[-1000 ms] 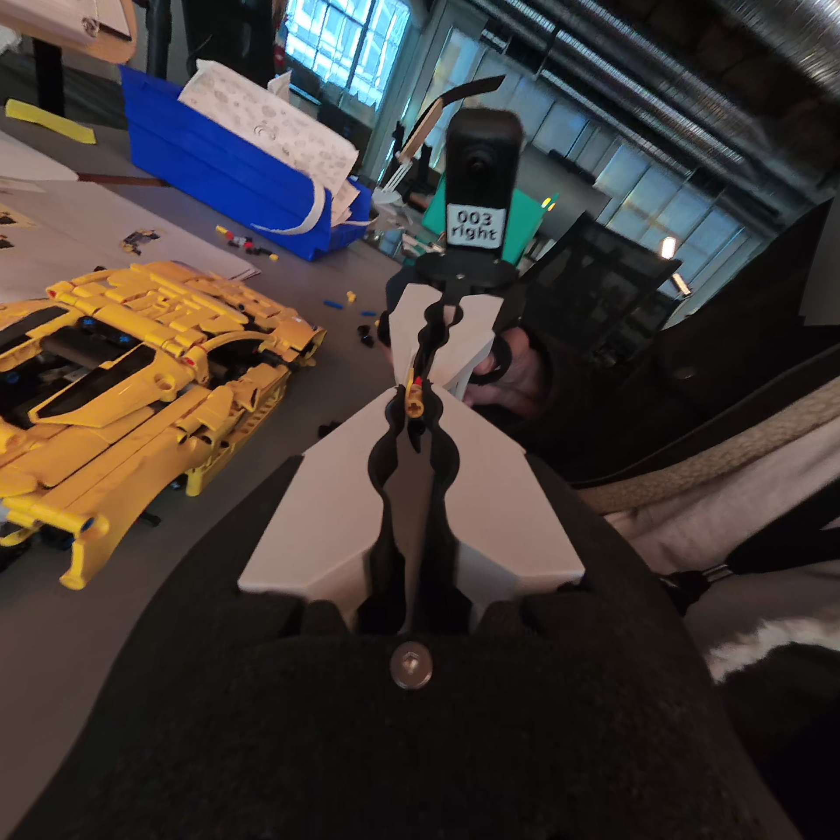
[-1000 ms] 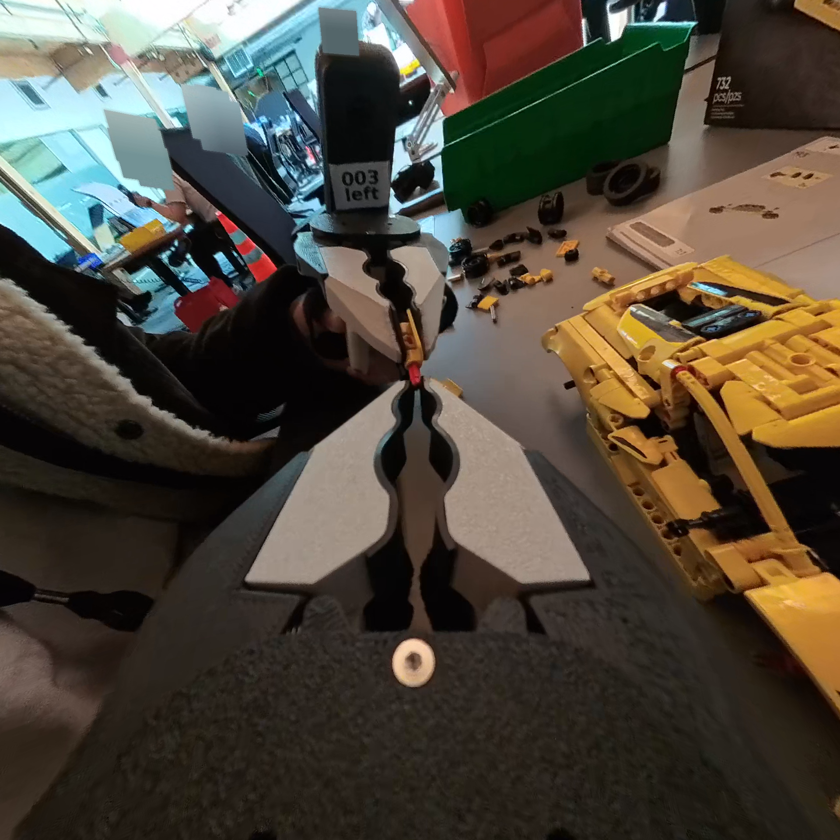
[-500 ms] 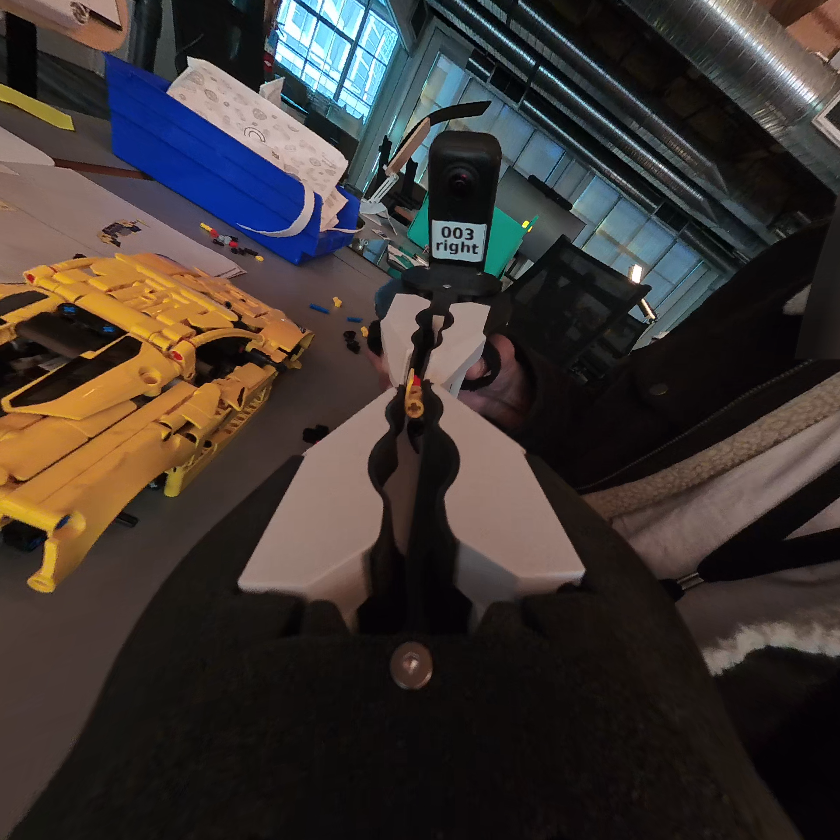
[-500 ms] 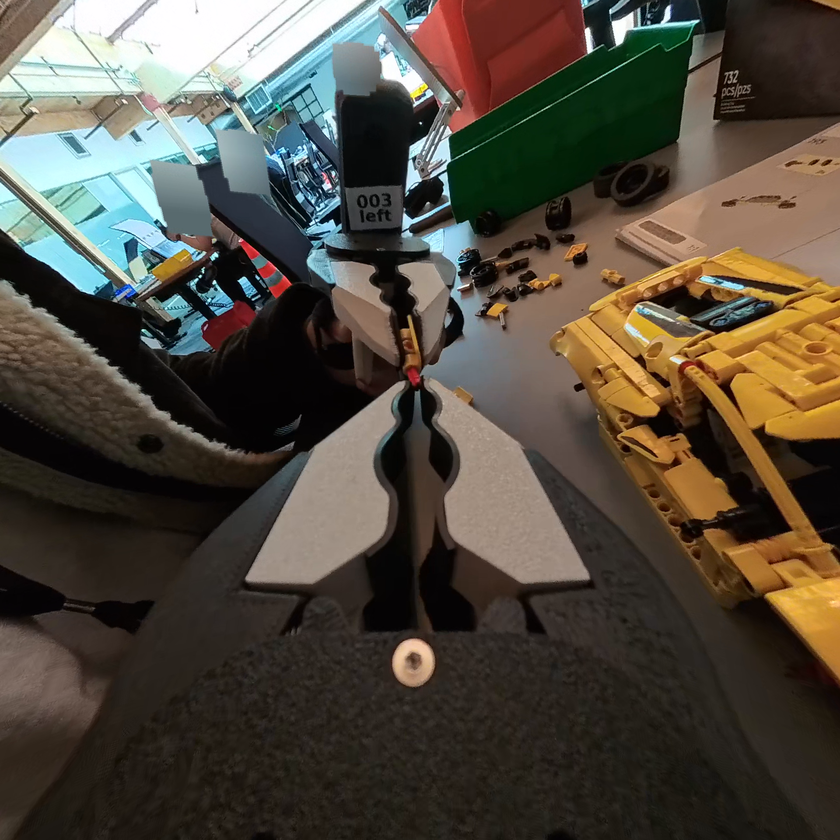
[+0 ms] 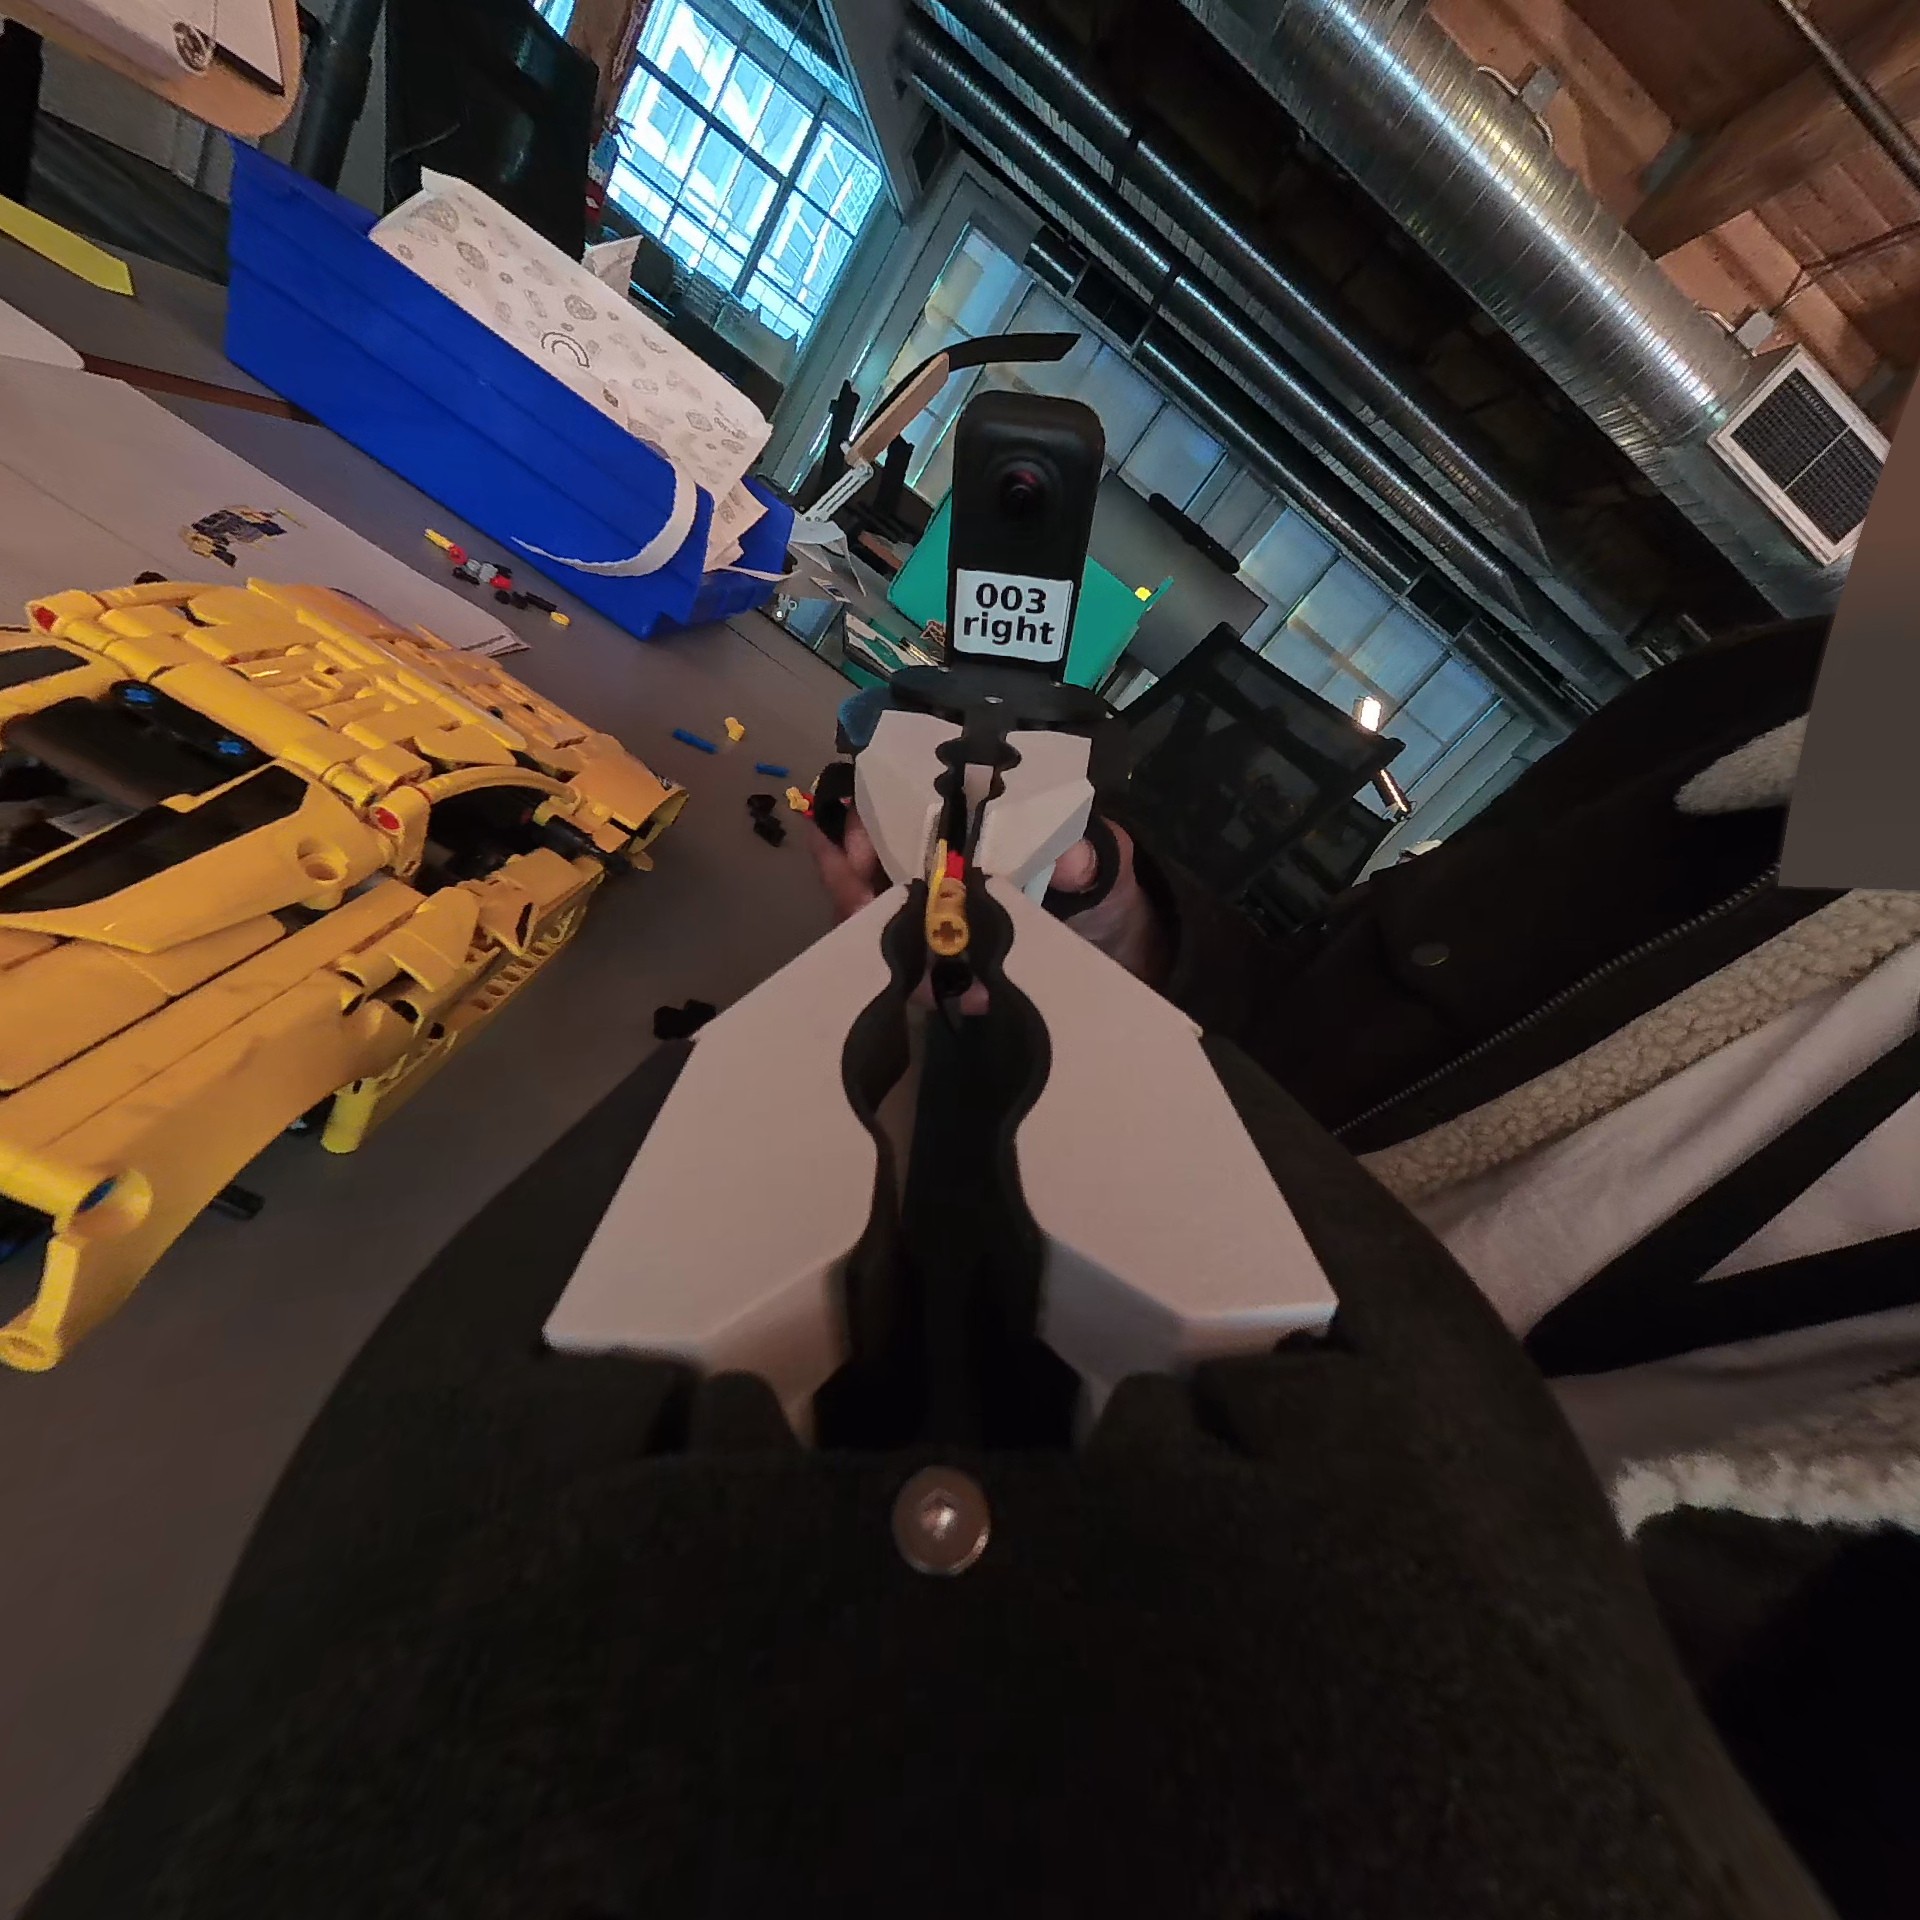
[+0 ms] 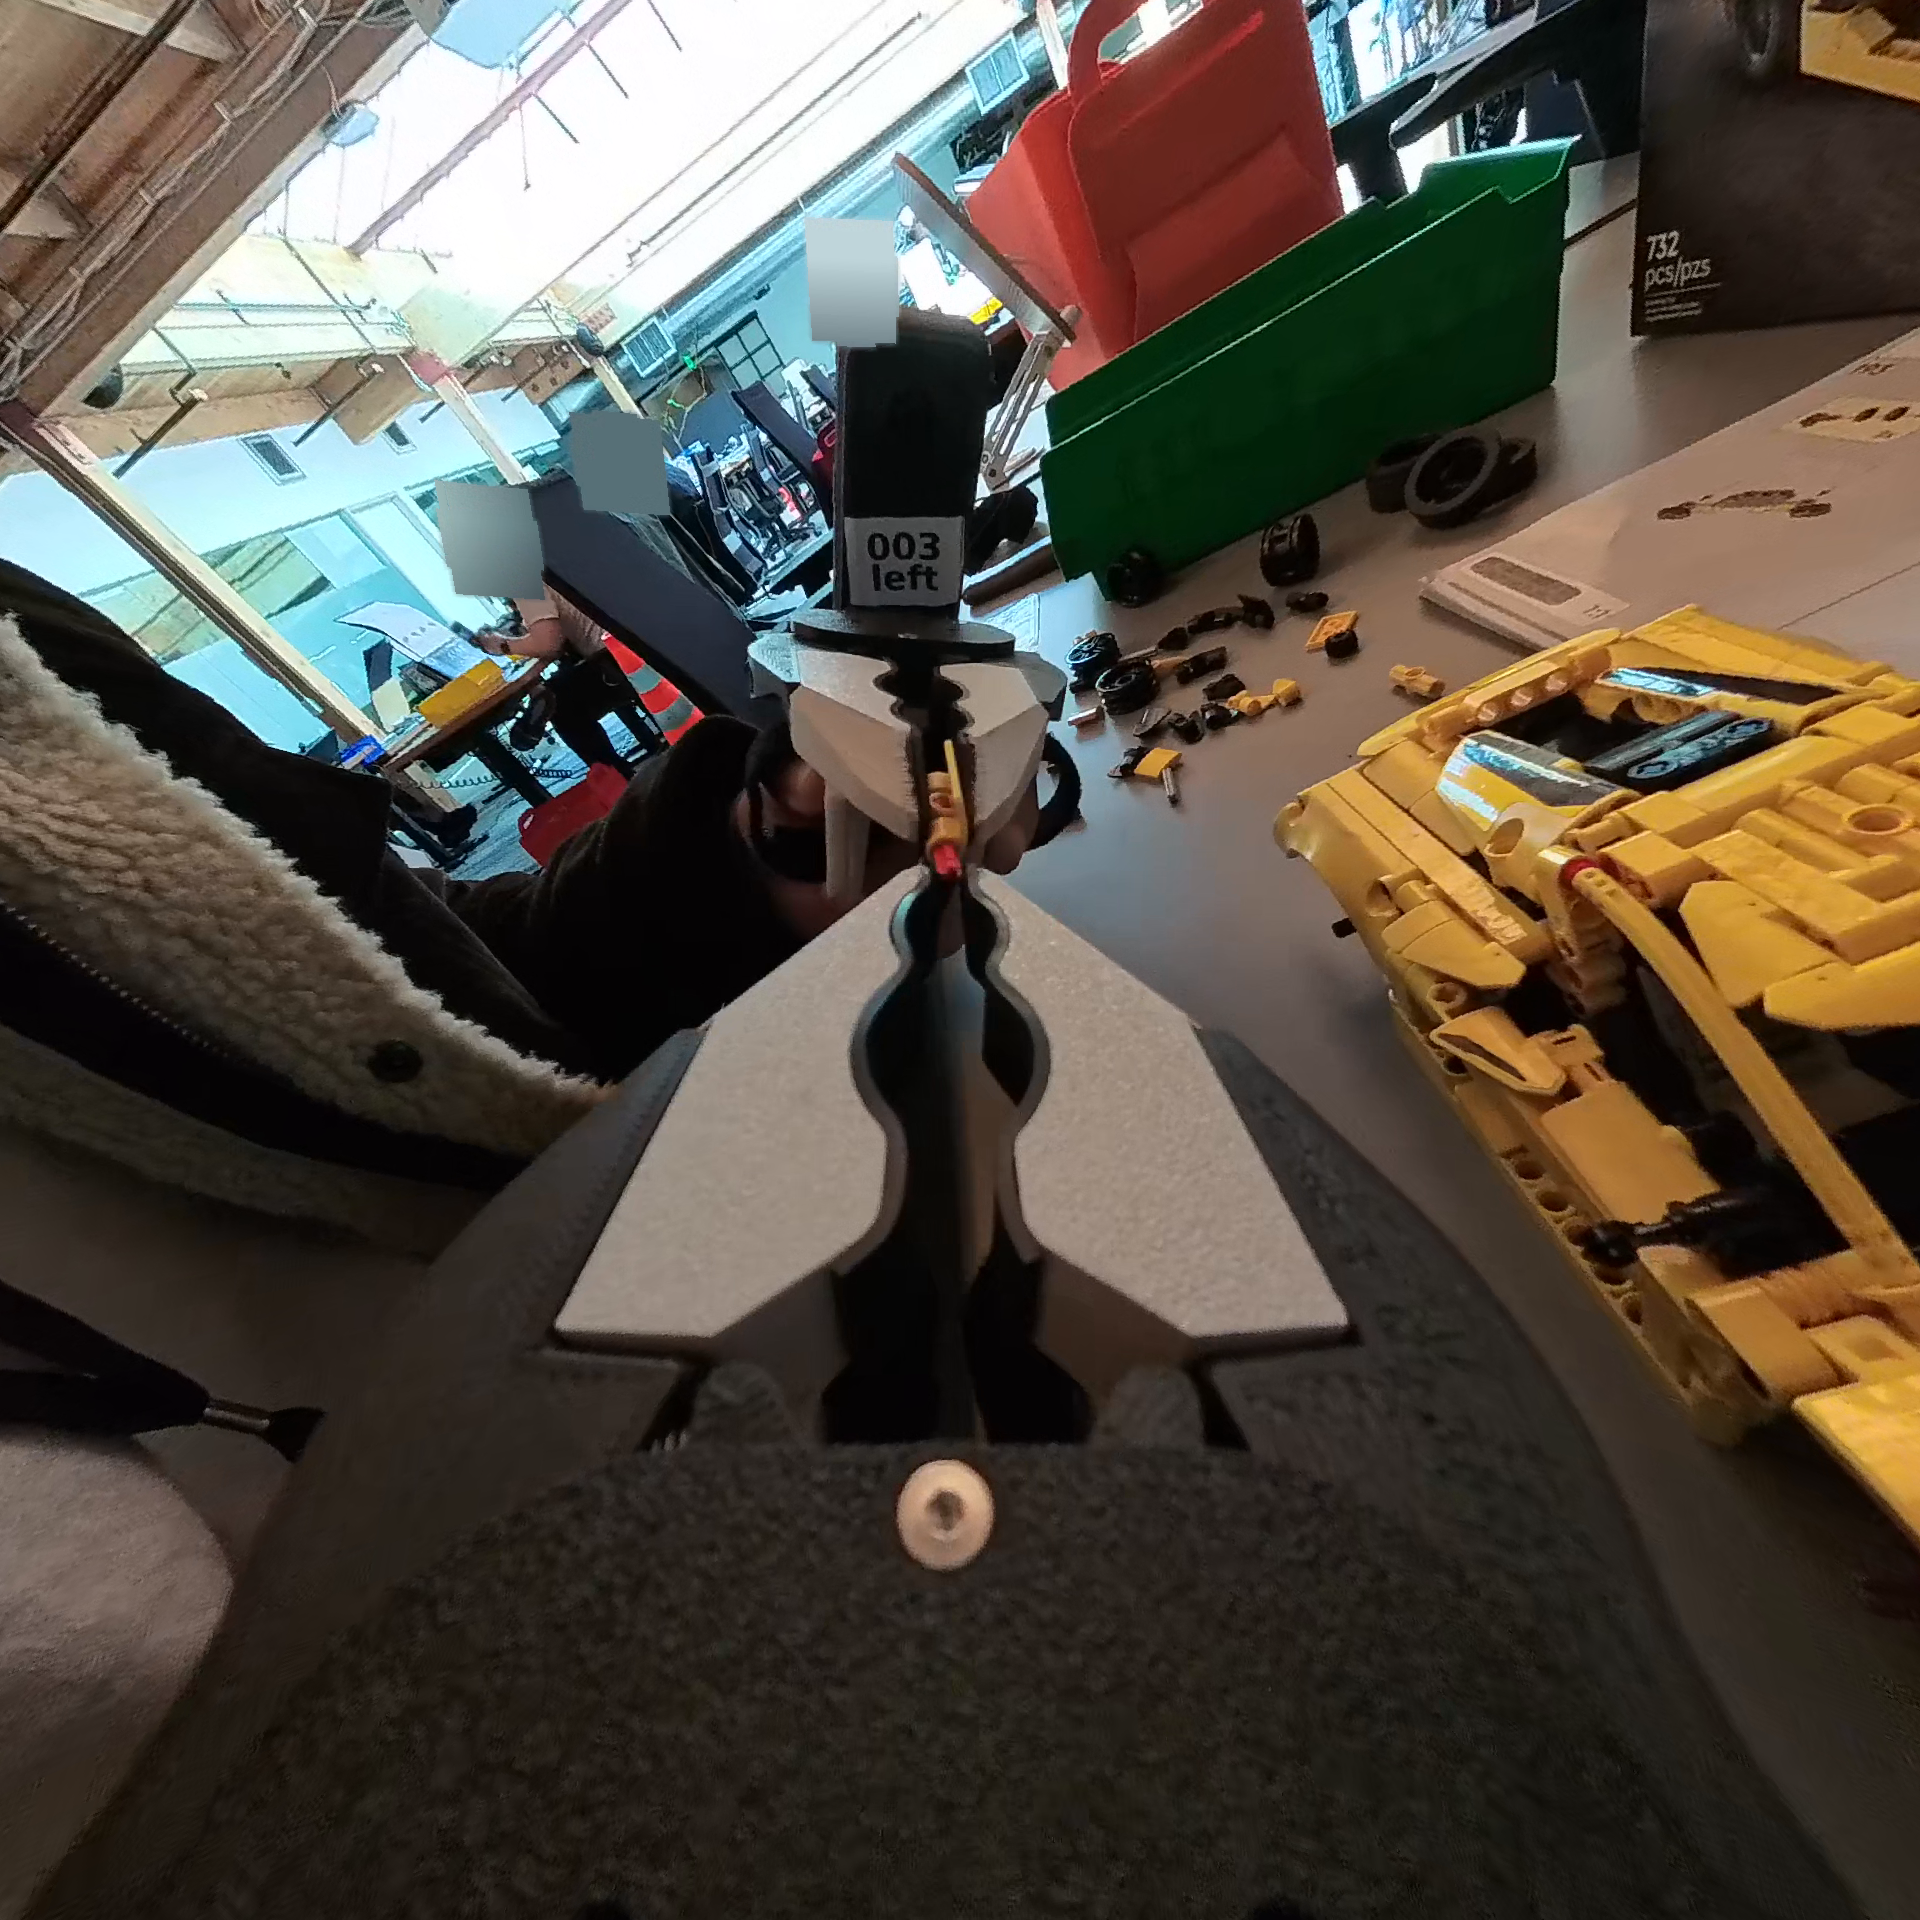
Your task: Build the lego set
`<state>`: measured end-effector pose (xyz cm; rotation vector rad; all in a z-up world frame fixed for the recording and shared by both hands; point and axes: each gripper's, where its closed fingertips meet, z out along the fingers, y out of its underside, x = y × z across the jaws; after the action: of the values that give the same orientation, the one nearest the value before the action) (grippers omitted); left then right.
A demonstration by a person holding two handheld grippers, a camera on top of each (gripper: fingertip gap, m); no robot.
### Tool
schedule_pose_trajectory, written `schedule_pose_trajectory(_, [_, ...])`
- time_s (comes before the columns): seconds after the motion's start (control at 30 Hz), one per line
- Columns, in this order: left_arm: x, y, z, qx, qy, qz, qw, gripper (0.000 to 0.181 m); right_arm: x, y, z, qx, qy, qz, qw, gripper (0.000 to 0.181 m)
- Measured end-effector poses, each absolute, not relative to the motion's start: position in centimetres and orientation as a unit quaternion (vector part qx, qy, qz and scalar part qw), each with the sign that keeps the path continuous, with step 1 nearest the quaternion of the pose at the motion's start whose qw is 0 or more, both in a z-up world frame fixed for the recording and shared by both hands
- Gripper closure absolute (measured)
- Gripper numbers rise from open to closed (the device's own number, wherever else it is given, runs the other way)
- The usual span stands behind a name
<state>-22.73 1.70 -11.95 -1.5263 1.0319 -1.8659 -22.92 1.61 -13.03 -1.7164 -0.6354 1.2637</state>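
Left wrist view | left gripper (image 5: 943,914) clamps yellow piece (image 5: 948,920) | right gripper (image 6: 943,883) clamps red pin (image 6: 943,859)

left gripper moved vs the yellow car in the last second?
Yes. In the left wrist view the yellow car has slid down and left while the left gripper tilted upward, away from the table.

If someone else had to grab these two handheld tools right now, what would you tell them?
Left gripper: shut on the small yellow connector, held in the air.
Right gripper: shut on the red-tipped piece, tip to tip with the connector.
Yellow car sits on the table, mostly built.
Loose parts lie near the green bin.
Left to do: finish joining the two small pieces, then probably fit them to the car.
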Motion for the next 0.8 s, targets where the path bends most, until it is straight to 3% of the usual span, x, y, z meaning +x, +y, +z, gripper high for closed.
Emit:
schedule_pose_trajectory(0.37, [-22.7,1.7,-12.0,-0.563,0.38,-0.688,0.255,0.175,-22.8,1.6,-12.6,-0.684,-0.241,0.534,0.436,0.175])
schedule_pose_trajectory(0.47, [-22.8,1.8,-12.0,-0.566,0.379,-0.685,0.258,0.175,-22.7,1.6,-13.2,-0.696,-0.246,0.524,0.426,0.181])
schedule_pose_trajectory(0.67, [-23.2,2.7,-12.2,-0.581,0.371,-0.667,0.283,0.175,-18.1,2.8,-13.8,-0.741,-0.254,0.415,0.463,0.173])
schedule_pose_trajectory(0.8, [-23.1,2.9,-12.6,-0.589,0.371,-0.66,0.284,0.175,-13.4,0.4,-15.5,-0.788,-0.351,0.28,0.422,0.166])
